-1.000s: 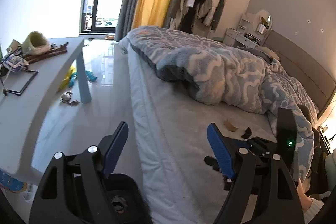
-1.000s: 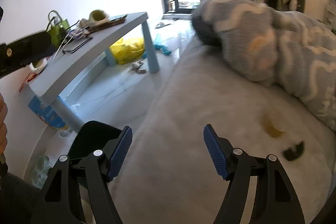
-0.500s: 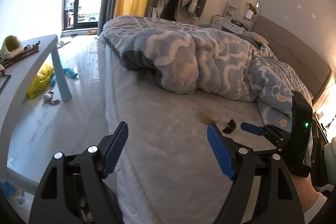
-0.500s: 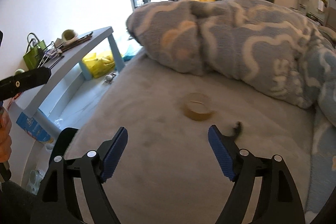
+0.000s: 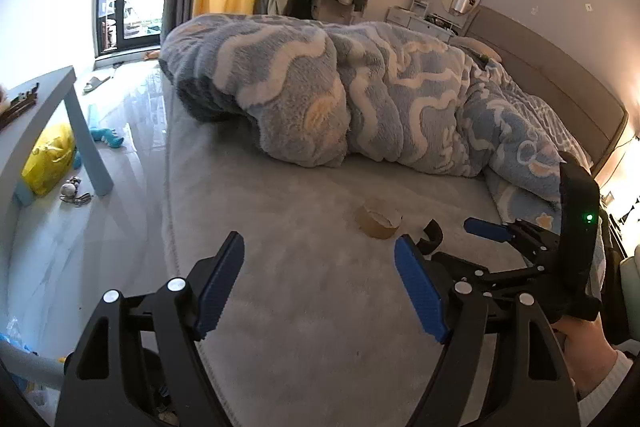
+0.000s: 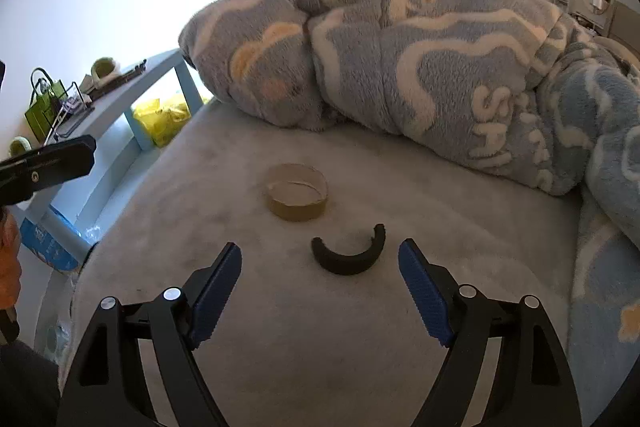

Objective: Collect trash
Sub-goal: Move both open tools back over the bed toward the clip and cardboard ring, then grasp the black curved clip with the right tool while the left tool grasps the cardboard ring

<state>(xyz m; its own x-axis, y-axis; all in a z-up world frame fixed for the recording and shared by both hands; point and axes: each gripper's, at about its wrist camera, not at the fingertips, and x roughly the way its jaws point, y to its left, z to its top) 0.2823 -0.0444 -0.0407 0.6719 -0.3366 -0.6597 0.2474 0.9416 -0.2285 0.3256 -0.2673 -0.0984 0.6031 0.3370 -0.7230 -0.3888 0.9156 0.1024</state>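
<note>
An empty brown cardboard tape ring [image 6: 297, 195] lies on the grey bed sheet [image 6: 304, 323]. A black curved broken piece [image 6: 347, 255] lies just in front of it. My right gripper [image 6: 320, 267] is open and empty, low over the sheet, with the black piece between its fingertips' line and a little ahead. In the left wrist view the ring [image 5: 378, 218] and black piece [image 5: 432, 235] lie ahead to the right. My left gripper [image 5: 319, 267] is open and empty above the sheet near the bed's left edge.
A fluffy blue and white blanket [image 6: 420, 67] is heaped behind the trash. A light blue side table [image 5: 44, 107] with clutter stands left of the bed. A yellow bag [image 5: 50, 157] and small toys lie on the shiny floor [image 5: 100, 211].
Both grippers have swung from the floor and bed edge toward the bed's middle. The tape ring and black piece have come closer and are centred before the right gripper.
</note>
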